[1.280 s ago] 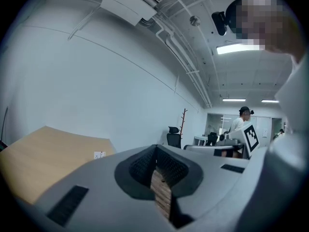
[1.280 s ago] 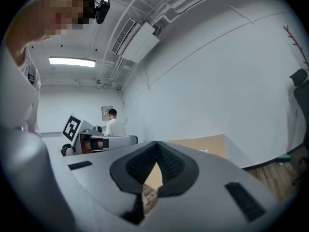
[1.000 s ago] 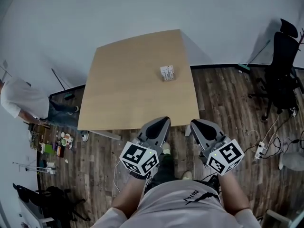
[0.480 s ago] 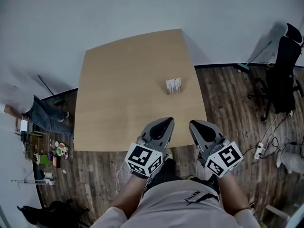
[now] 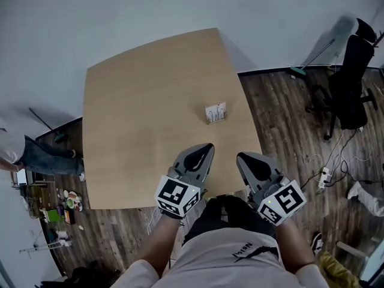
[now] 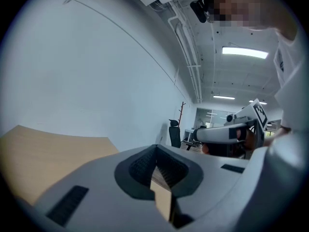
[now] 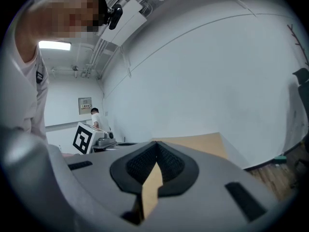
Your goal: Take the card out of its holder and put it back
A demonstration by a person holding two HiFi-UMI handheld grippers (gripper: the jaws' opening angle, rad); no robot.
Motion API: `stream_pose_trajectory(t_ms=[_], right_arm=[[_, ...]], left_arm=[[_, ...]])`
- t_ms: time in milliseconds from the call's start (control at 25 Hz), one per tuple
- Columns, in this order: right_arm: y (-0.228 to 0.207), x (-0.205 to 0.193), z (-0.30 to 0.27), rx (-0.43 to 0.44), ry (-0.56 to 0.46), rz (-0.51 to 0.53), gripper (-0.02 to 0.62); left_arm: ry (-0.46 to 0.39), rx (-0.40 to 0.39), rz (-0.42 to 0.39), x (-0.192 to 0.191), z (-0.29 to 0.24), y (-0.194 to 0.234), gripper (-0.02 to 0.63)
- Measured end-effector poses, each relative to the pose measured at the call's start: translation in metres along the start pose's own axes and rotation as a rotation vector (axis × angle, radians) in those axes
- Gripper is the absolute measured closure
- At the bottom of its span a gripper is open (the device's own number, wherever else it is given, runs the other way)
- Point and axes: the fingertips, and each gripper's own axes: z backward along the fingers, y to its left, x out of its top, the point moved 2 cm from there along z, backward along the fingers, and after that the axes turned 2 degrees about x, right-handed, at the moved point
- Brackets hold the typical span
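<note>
Above the tabletop's (image 5: 144, 101) near edge I am holding my left claw (image 5: 207, 148) and right claw (image 5: 241, 158) pinched closed and empty, needing one parted before meeting the card holder (image 5: 215, 113).

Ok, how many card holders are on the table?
1. The card holder stands on the table, toward its right edge. No other shows on the tabletop, and nothing there could hide one.

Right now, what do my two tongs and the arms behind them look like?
Both the left tongs and right tongs are grey tapered shells with black ribbed pads. Each carries a white cube of black square markers. The person wears a pale grey short-sleeved shirt.
</note>
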Motion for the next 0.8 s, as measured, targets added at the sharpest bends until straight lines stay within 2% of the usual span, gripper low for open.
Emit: stream_pose_trajectory(t_ms=[280,440,800], right_arm=[[-0.026,-0.014,-0.03,0.039,0.009,-0.008,0.581],[-0.044,-0.02,-0.055,0.084,0.02,0.014,0.581],[-0.086,-0.051,-0.091,0.127,0.054,-0.035,0.581]], left_arm=[[0.041,-0.042,-0.037,-0.027,-0.036,0.034,0.592],[0.056,-0.041,-0.028,-0.045,-0.061,0.065,0.592],[0.15,-0.056,-0.037,-0.11,-0.109,0.121,0.589]])
